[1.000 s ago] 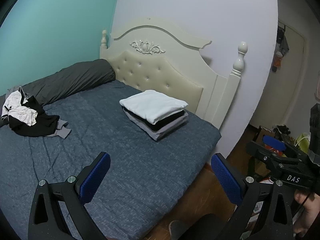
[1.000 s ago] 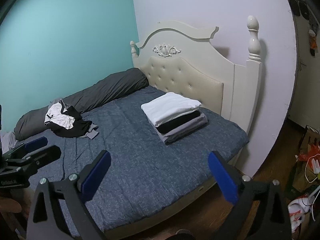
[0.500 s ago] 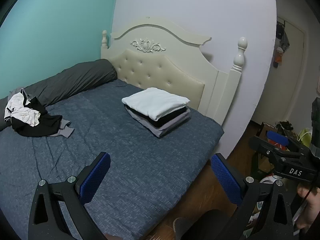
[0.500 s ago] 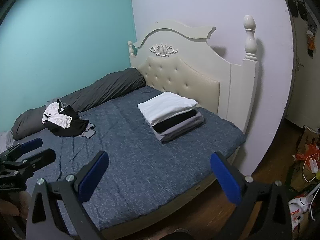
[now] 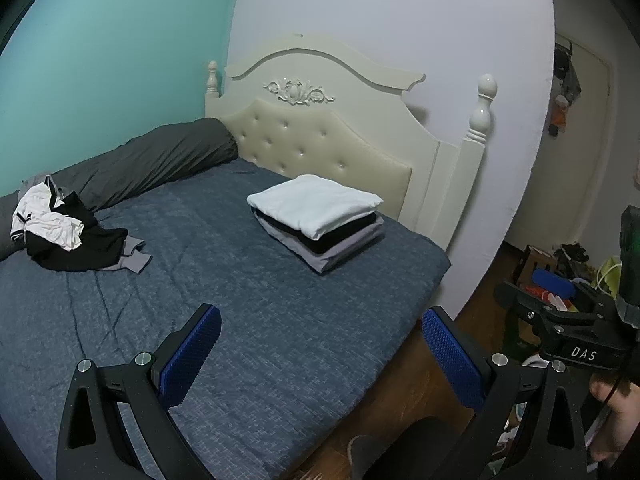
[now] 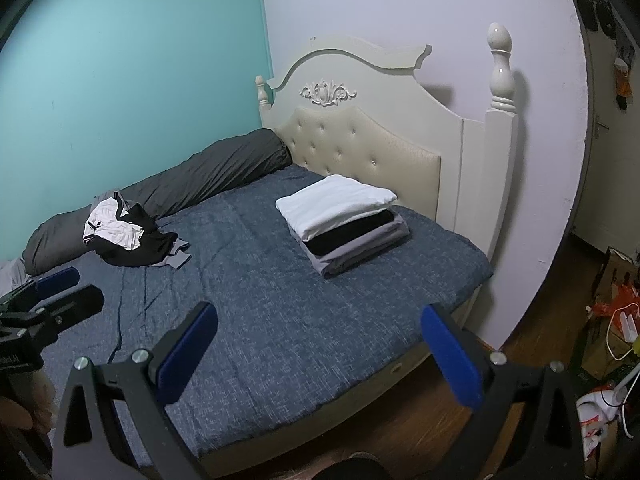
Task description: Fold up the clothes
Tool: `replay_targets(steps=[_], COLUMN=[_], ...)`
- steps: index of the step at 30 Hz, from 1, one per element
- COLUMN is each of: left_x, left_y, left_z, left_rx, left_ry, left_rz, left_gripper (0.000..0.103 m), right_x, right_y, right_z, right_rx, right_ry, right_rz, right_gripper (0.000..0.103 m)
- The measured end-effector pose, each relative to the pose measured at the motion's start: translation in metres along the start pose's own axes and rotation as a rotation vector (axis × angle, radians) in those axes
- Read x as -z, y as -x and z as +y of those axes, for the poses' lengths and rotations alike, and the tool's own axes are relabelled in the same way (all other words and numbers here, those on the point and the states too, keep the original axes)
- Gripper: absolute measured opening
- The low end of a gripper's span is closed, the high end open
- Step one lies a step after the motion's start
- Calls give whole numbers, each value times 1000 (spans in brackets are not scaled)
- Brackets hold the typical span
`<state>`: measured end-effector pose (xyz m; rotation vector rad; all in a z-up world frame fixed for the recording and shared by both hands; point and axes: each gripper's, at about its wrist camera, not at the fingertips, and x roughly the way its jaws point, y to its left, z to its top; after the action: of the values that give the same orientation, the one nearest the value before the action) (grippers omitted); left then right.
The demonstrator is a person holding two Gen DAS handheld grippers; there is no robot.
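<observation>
The left gripper [image 5: 320, 344] is spread wide with nothing between its blue-padded fingers [image 5: 188, 360], held in the air over the near edge of the bed [image 5: 280, 344]. The right gripper [image 6: 320, 344] is likewise spread and empty, above the same edge of the bed; its body also shows at the right border of the left wrist view, with part of a hand [image 5: 612, 408] beneath it.

The clothes lie in two groups on the blue-grey bed cover. Near the headboard [image 5: 320, 136] sits a folded stack [image 5: 316, 220]: a white piece on top, a black one under it, grey ones at the bottom, edges roughly squared. Well away from the headboard, against the long dark grey bolster [image 5: 152, 164] that runs along the teal wall, lies an unfolded pile [image 5: 68, 236] (white cloth crumpled over black cloth, with a grey piece sticking out beneath toward the bed's middle). Both groups are well apart from either gripper, and the open stretch of bed cover between them is bare except for a few creases.

Beyond the headboard's post, past the pale wall, is a door [image 5: 576, 152] with dark items hanging on it. On the wooden floor [image 6: 536, 336] on that side sits clutter [image 6: 612, 320]: a cardboard box, orange and white bags, a cable.
</observation>
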<state>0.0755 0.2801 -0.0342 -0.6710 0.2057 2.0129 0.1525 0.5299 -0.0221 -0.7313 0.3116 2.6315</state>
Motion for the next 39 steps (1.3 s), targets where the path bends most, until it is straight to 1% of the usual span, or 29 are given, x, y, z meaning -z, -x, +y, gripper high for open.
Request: replay_targets(steps=[25,31,39], left_x=[3,6,9], left_y=[-6,-10,-13], left_z=[3,6,4], left_rx=[-12,-1,4], left_ry=[1,14,8], left_rz=[19,37,38], left_gripper=[103,103,103], right_x=[7,7,7], right_y=[-5,-7,-7], right_z=[4,4,4], right_rx=[6,6,7], right_ry=[-4,-2,1], right_rz=[14,17,19], right_gripper=[103,103,103])
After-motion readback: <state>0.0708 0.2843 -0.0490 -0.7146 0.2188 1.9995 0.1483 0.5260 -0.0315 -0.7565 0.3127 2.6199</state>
